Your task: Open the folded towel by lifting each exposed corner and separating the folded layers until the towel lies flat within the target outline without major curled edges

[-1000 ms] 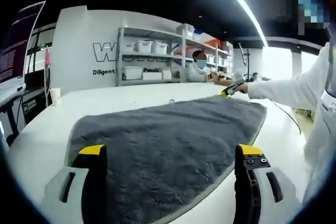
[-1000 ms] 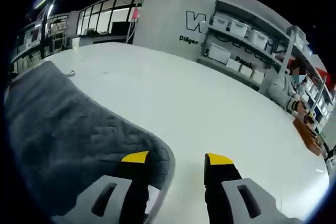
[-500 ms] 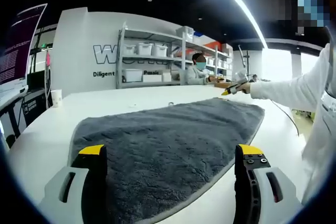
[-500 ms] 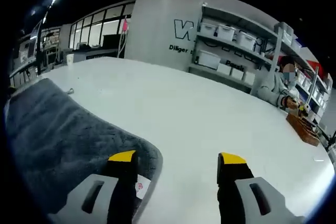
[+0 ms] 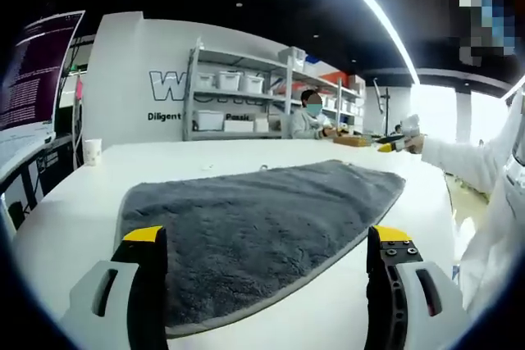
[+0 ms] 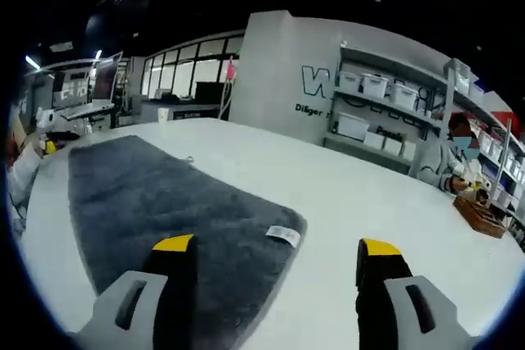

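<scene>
The dark grey plush towel (image 5: 254,231) lies spread flat on the white table (image 6: 369,202), centre frame. The left tool (image 5: 267,239) and right tool (image 6: 267,247) both gape wide, holding nothing. Unfolding looks finished; next, smooth any curled edge.

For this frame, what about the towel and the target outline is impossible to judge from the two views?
- Target outline: no line visible on the white table in either view.
- Towel near edge, left gripper view: its corner runs behind the left gripper.
- Towel label, right gripper view: print too small to read.
- Remaining folds: low viewing angle hides the layers.
</scene>
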`<state>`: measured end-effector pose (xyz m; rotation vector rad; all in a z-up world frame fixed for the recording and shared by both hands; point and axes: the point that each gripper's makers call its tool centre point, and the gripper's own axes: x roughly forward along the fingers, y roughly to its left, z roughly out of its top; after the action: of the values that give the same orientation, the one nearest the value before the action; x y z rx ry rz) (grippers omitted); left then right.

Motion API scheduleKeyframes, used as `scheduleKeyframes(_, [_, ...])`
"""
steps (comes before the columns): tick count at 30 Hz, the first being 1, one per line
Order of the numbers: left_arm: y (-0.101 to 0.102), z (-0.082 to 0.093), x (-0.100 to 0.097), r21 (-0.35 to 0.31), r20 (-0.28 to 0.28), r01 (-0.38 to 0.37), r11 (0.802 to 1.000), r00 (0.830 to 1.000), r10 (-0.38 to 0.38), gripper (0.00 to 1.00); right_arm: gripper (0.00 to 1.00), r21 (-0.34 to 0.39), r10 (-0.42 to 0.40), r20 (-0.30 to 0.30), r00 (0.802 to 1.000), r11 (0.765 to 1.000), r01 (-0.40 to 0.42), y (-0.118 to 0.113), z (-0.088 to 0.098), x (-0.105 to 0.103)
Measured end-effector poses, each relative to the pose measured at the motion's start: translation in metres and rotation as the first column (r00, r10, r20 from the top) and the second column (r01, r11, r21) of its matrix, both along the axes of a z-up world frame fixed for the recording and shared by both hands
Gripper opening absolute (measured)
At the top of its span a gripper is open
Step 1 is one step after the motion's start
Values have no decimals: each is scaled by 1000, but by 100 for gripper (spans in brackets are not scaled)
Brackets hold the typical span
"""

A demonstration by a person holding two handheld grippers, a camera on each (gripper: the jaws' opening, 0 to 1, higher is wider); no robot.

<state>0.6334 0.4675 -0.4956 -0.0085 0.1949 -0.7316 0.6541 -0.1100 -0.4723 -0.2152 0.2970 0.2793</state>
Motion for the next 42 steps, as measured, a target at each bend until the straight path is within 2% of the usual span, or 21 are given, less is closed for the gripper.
scheduleKeyframes(6, [-2,4,-11,9,3,9,1000,1000,-9,100,88,-29,54,-6,999,998,-54,28,-12,-56])
scheduleKeyframes(9, [3,1,-16,13,-1,-1,1000,1000,1,100,94,-63,80,-39,996,995,-82,38,-24,-82])
scheduleKeyframes(16, [26,-14,-25,31,-41,-58,998,997,59,100,97,-59,86,-30,996,994,-87,44,-23,-114])
scheduleKeyframes(22, [44,-23,-30,15,-64,-110,994,992,110,100,99,-51,76,-34,997,996,-78,44,-27,-125])
scheduleKeyframes(29, [56,-32,-35,10,-85,-134,991,987,135,100,99,-47,70,-69,995,996,-74,41,-40,-132])
scheduleKeyframes(32, [57,-31,-36,3,-84,-135,991,987,135,100,99,-28,102,-94,990,994,-105,51,-49,-134])
scheduleKeyframes(36, [52,-28,-38,-14,-72,-117,993,991,115,100,99,3,162,-137,977,987,-164,70,-60,-136])
scheduleKeyframes(39, [38,-23,-37,-37,-61,-65,997,996,63,100,99,23,199,-158,967,980,-198,83,-67,-132])
scheduleKeyframes(42, [28,-25,-33,-22,-67,-30,999,997,29,99,99,38,227,-168,959,974,-224,94,-71,-127])
